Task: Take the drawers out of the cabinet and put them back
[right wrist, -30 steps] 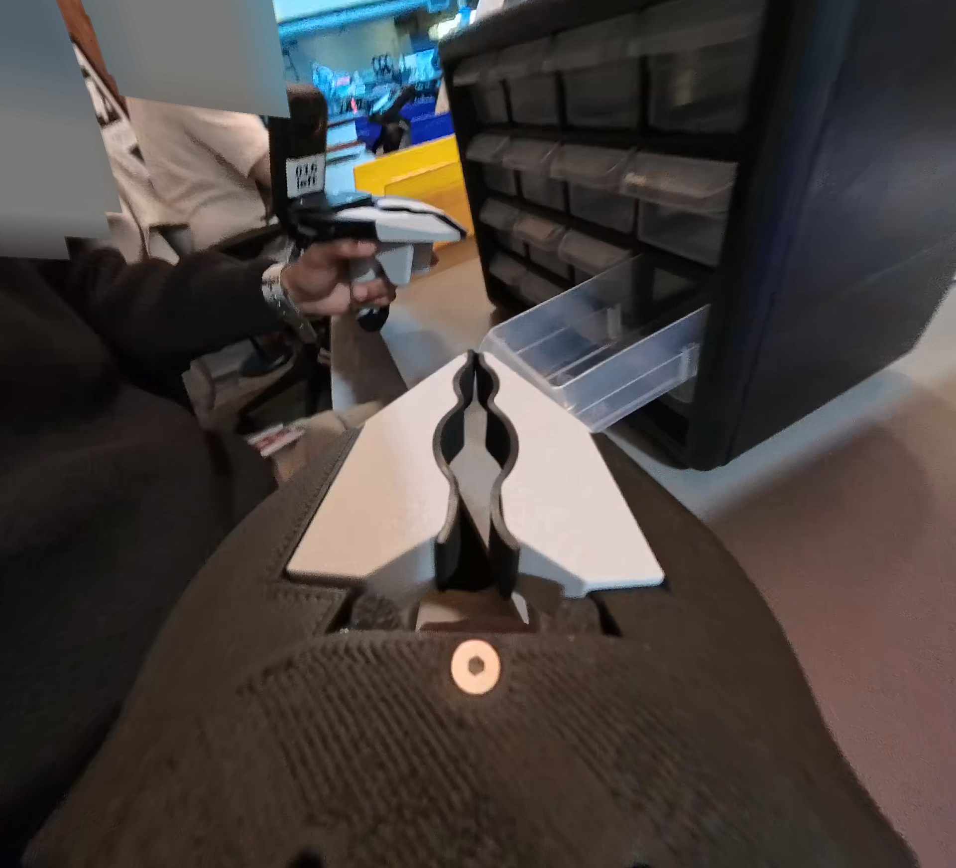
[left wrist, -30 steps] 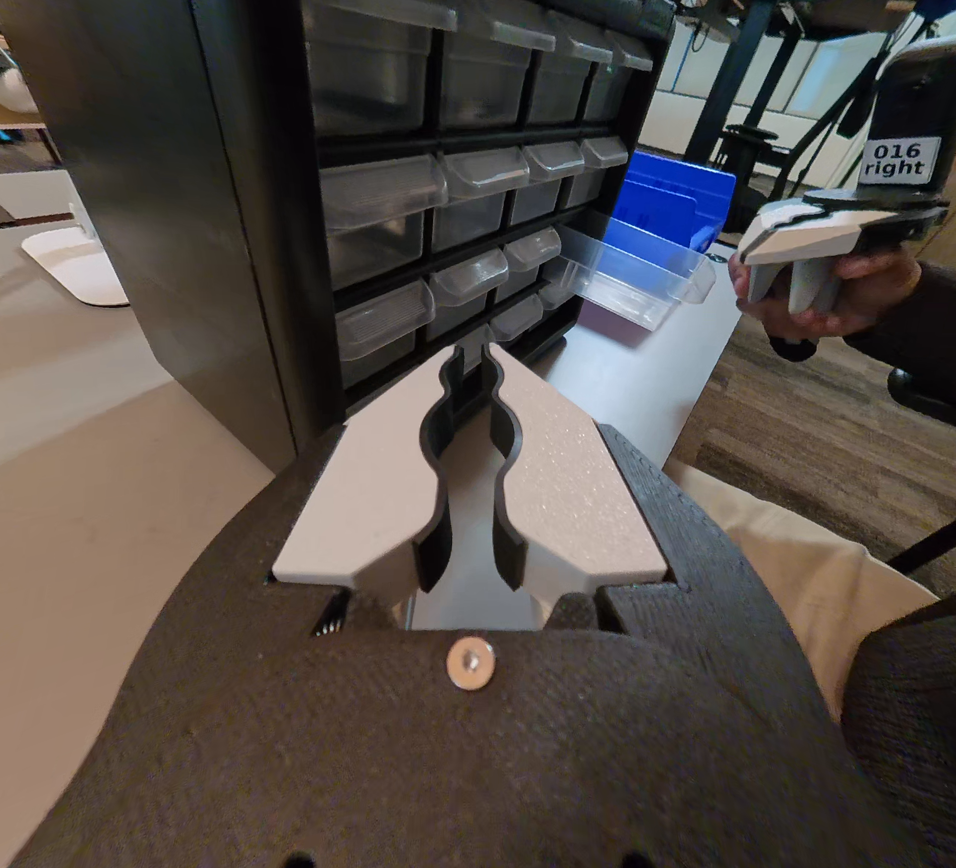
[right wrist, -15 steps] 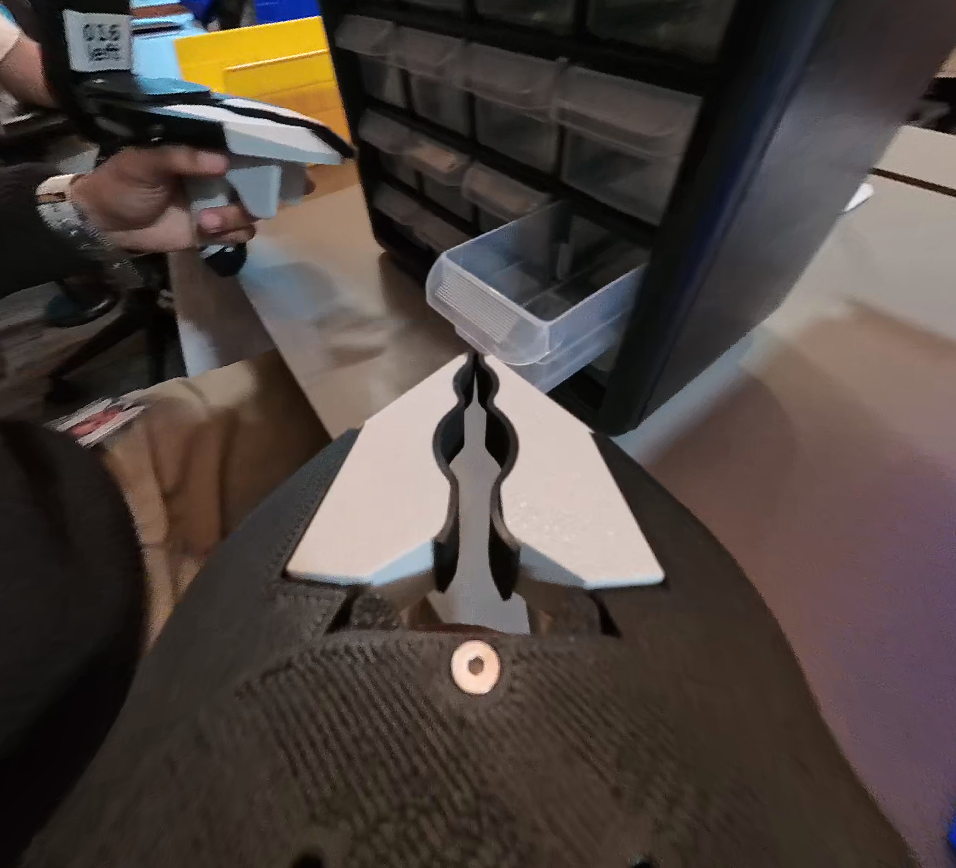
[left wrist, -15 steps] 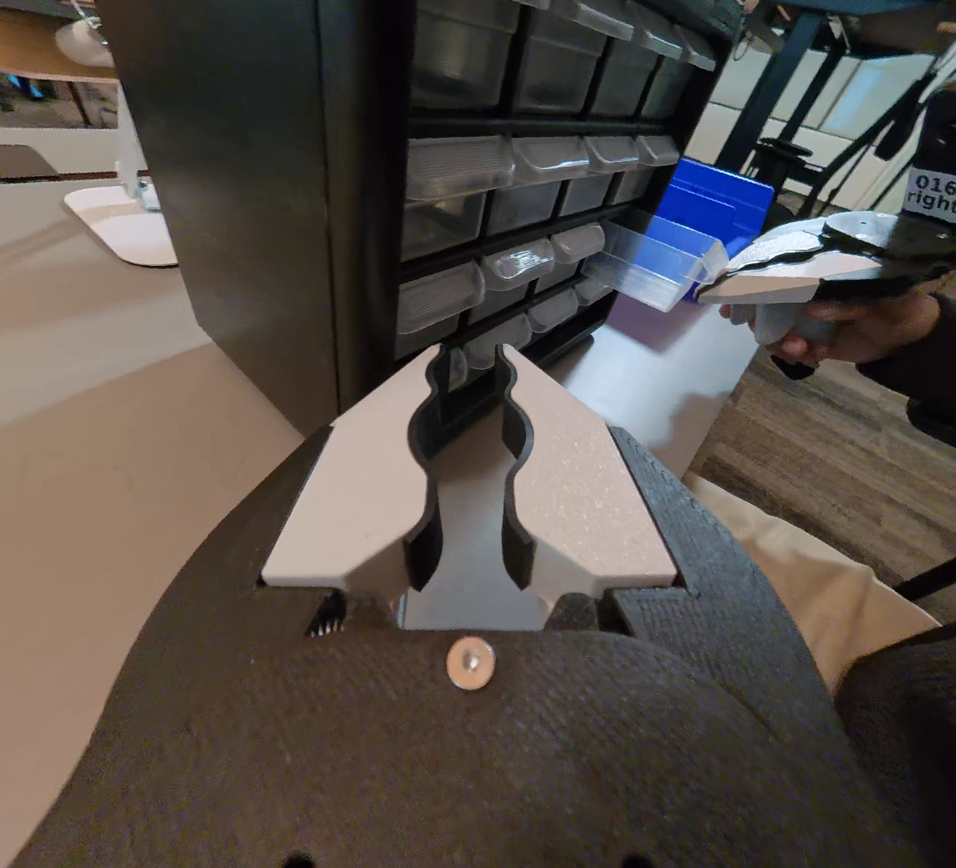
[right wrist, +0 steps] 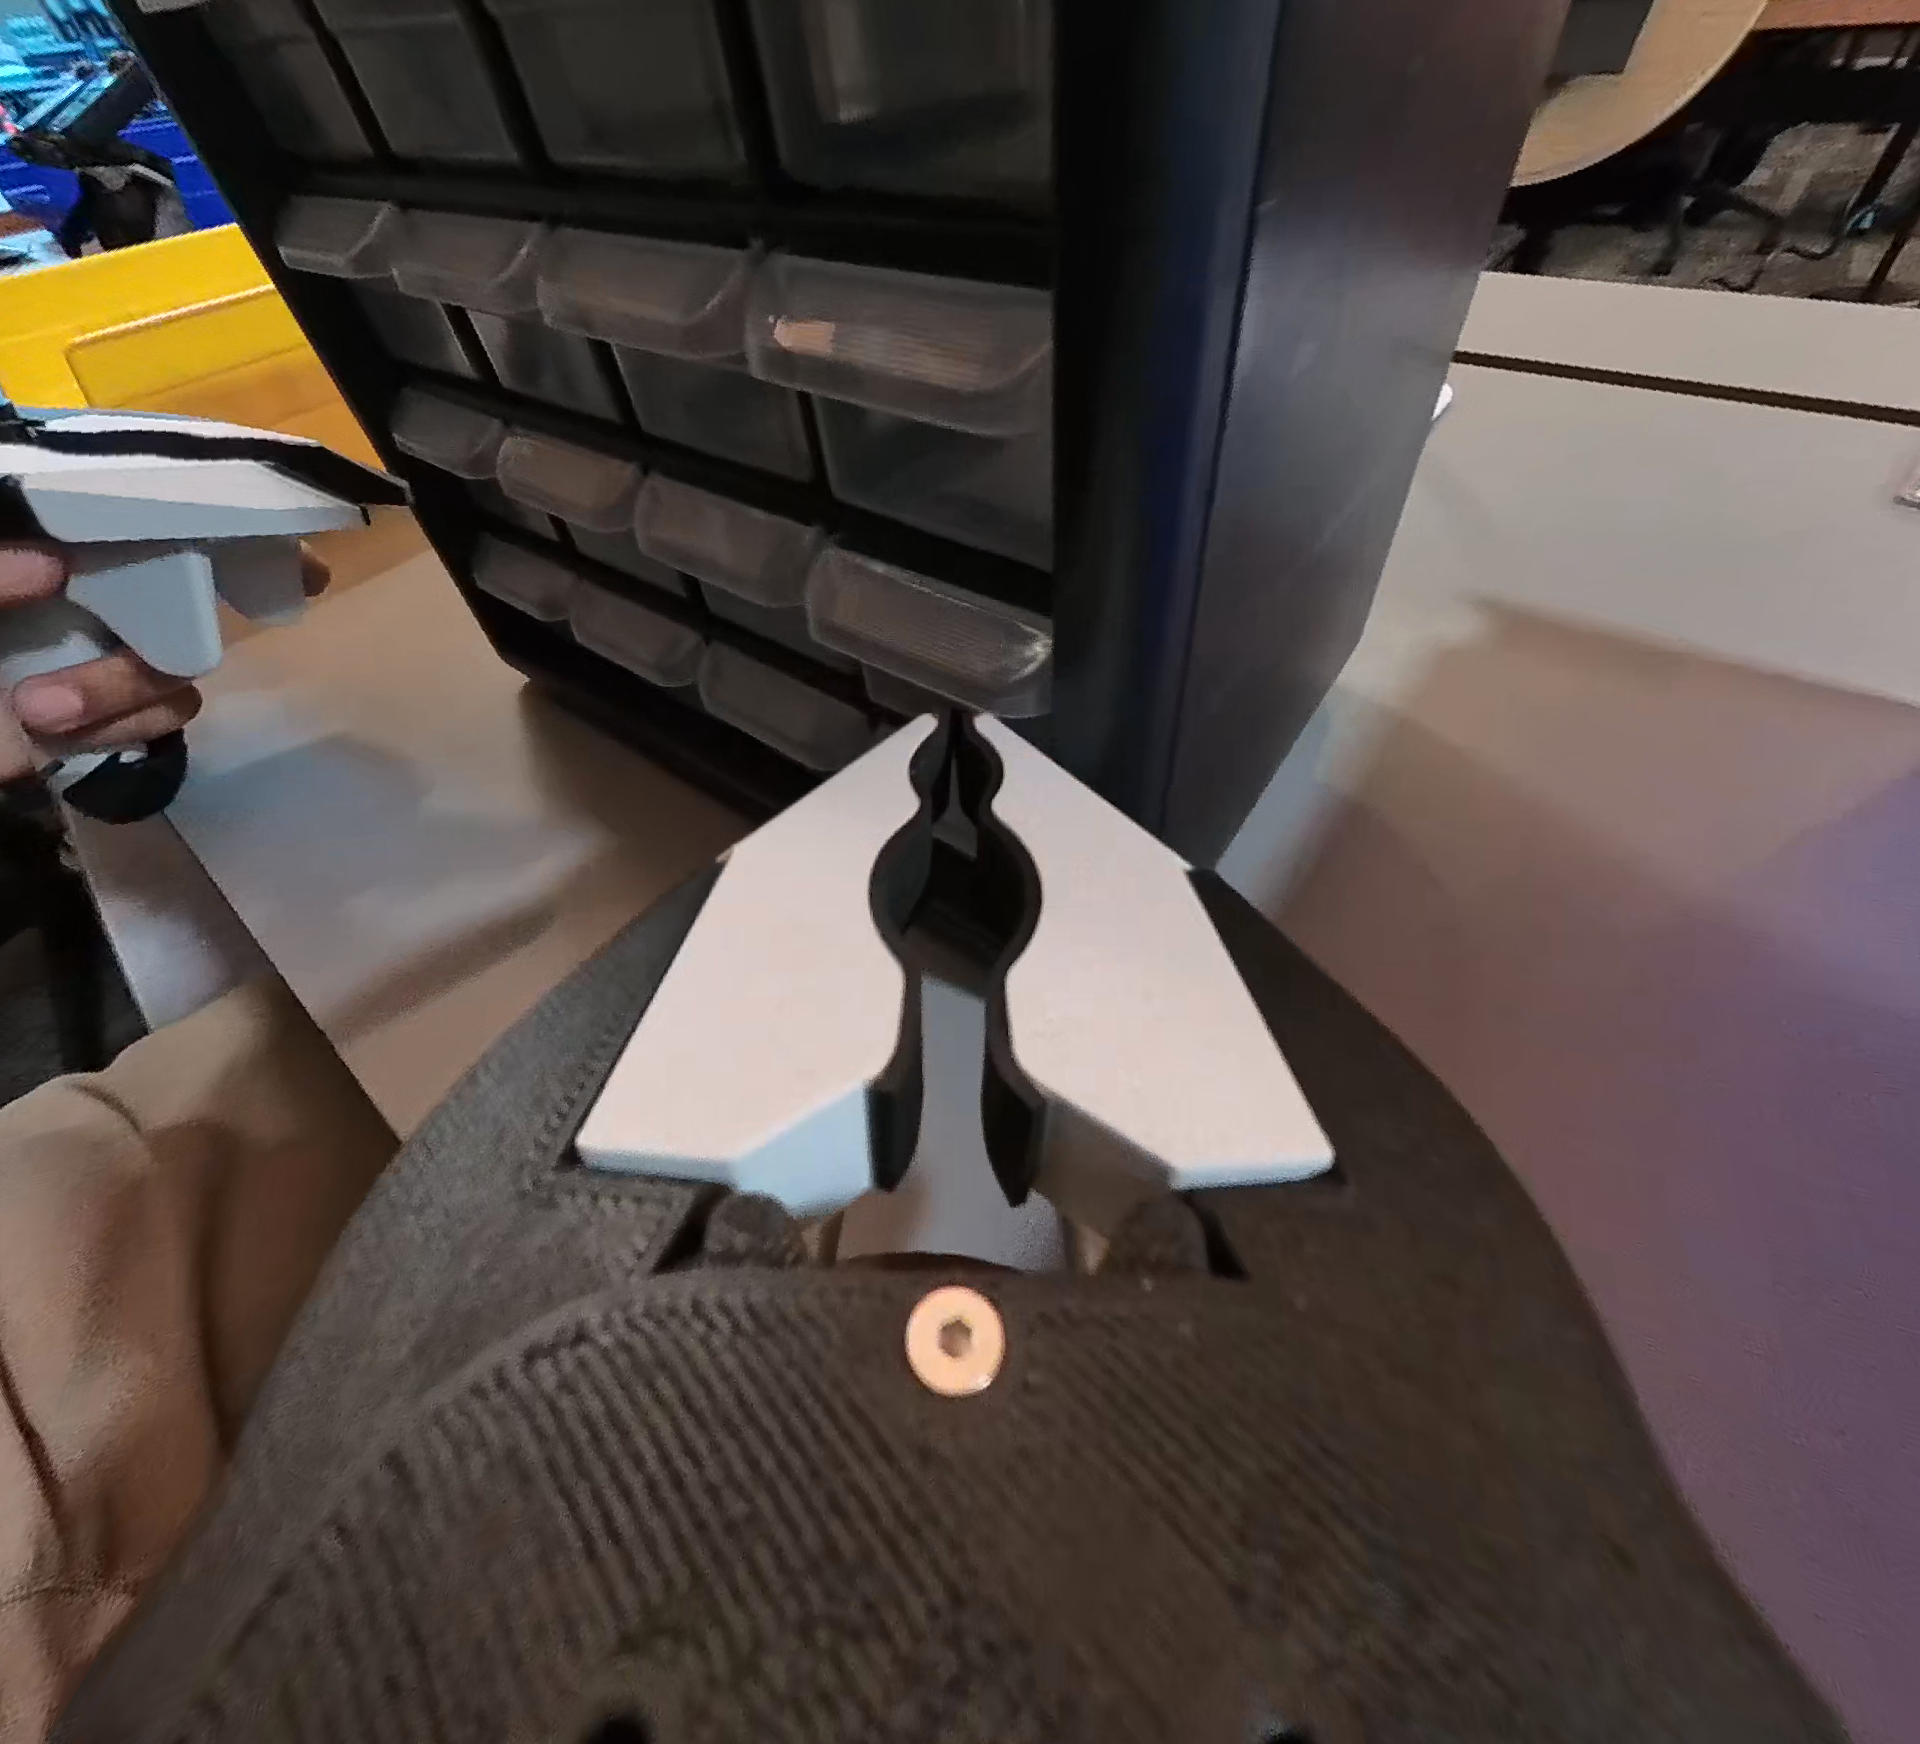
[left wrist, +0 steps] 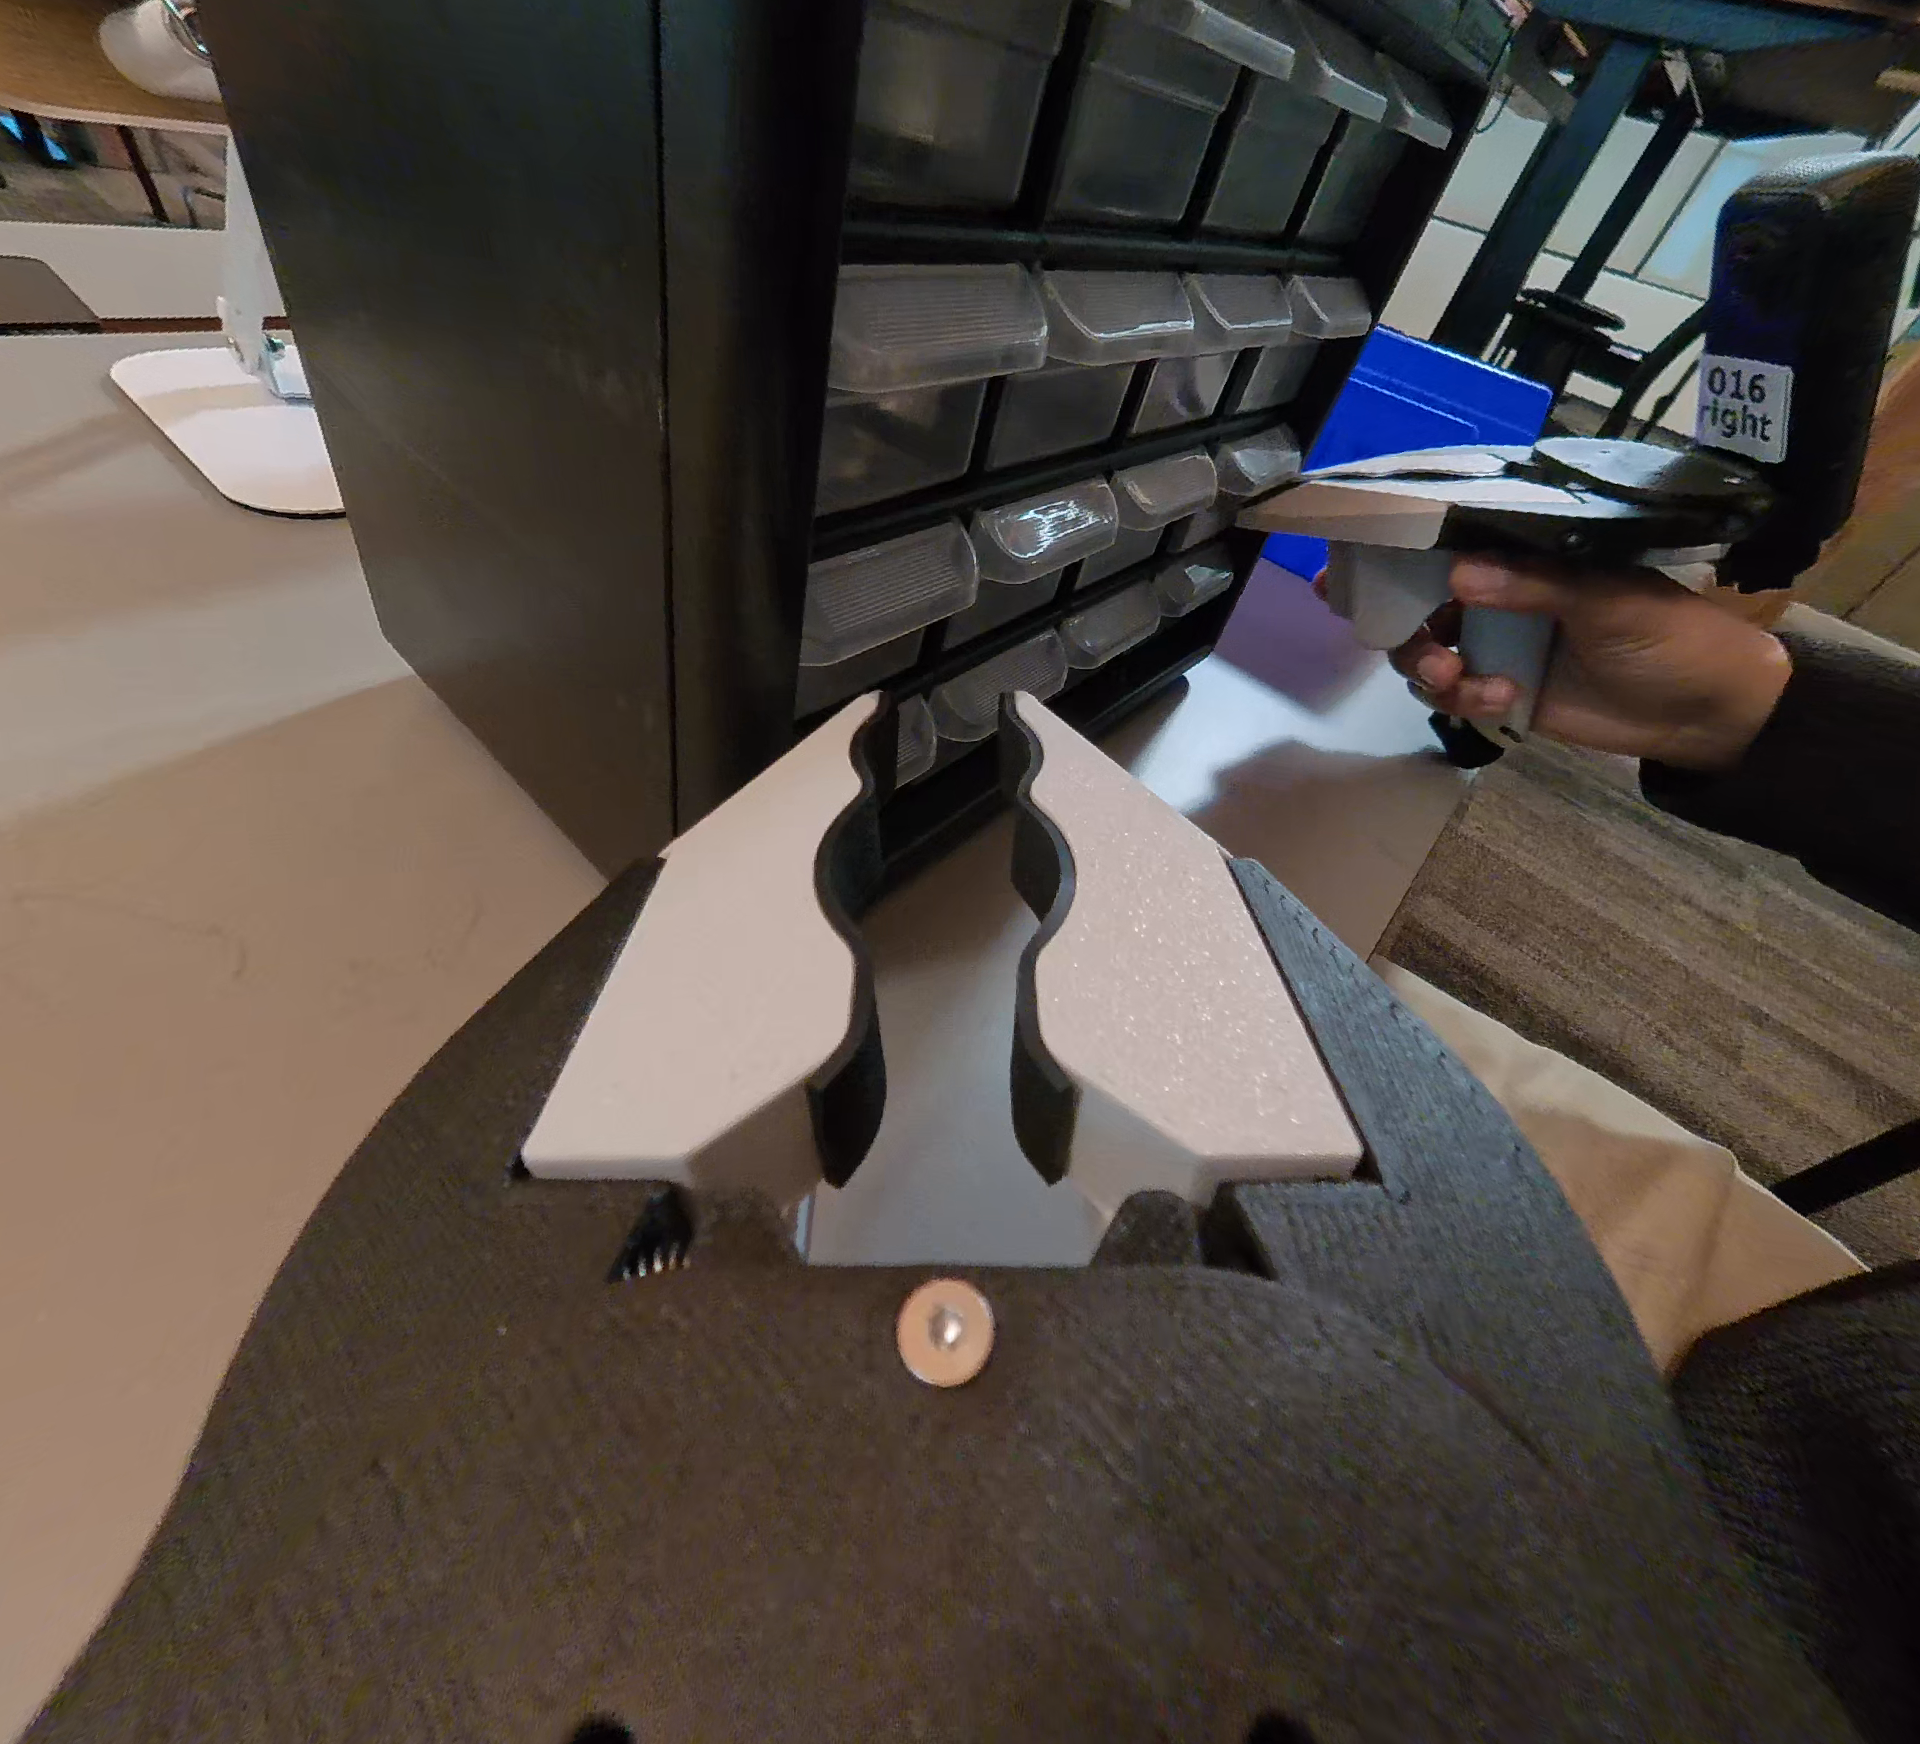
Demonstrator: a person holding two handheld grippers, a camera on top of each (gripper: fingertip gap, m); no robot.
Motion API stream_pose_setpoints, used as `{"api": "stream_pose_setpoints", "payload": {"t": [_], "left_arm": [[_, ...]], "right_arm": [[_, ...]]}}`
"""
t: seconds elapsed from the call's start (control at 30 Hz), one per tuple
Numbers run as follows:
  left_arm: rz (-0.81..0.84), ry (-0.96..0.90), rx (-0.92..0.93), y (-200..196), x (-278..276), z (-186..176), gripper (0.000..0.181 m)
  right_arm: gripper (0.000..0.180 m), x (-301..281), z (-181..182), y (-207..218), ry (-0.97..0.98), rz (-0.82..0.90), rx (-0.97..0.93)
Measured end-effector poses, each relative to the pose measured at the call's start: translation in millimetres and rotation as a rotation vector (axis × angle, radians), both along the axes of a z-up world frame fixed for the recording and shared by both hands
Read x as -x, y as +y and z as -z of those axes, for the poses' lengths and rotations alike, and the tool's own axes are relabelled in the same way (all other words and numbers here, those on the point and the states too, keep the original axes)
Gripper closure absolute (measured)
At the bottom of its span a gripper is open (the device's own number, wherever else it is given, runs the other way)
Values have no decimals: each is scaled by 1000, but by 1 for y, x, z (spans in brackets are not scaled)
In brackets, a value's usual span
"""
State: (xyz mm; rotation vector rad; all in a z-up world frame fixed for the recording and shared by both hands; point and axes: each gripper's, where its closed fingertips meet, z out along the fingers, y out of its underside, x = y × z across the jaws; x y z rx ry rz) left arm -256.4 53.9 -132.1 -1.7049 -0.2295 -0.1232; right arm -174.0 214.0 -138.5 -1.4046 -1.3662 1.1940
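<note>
Cabinet [left wrist: 499,260] first: we see a black case standing on the pale tabletop [left wrist: 208,863], filled with rows of small clear drawers [left wrist: 935,333], 4 across in each row we can count. In both views every drawer front sits flush or nearly flush with the frame; none lies out on the table.

Off to the sides sit a blue bin [left wrist: 1423,406] and a yellow bin [right wrist: 156,323], both clear of our work.

Our right gripper [right wrist: 954,733] has its fingers drawn to a narrow slit, empty, with the tips just under the lip of the lower-right drawer [right wrist: 925,629], touching or very nearly so. Our left gripper [left wrist: 940,707] hangs near the cabinet's lower left corner, its fingers moderately parted around nothing.

We judge that this drawer is seated, or nearly so, and another comes next.

Risks from here: pressing upward under the lip could tilt the drawer and jam it in its slot. A hard push might slide the unbraced cabinet backward. A pull with such a thin pinch on slick plastic could slip off.
</note>
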Motion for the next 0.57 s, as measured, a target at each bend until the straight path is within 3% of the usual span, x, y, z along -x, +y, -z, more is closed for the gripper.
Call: {"api": "stream_pose_setpoints", "payload": {"t": [0.03, 0.57], "left_arm": [[1, 1, 1, 0, -1, 0, 164], [-3, 26, 5, 0, -2, 0, 164]], "right_arm": [[180, 2, 0, -1, 0, -1, -3], [180, 8, 1, -6, -3, 42, -124]]}}
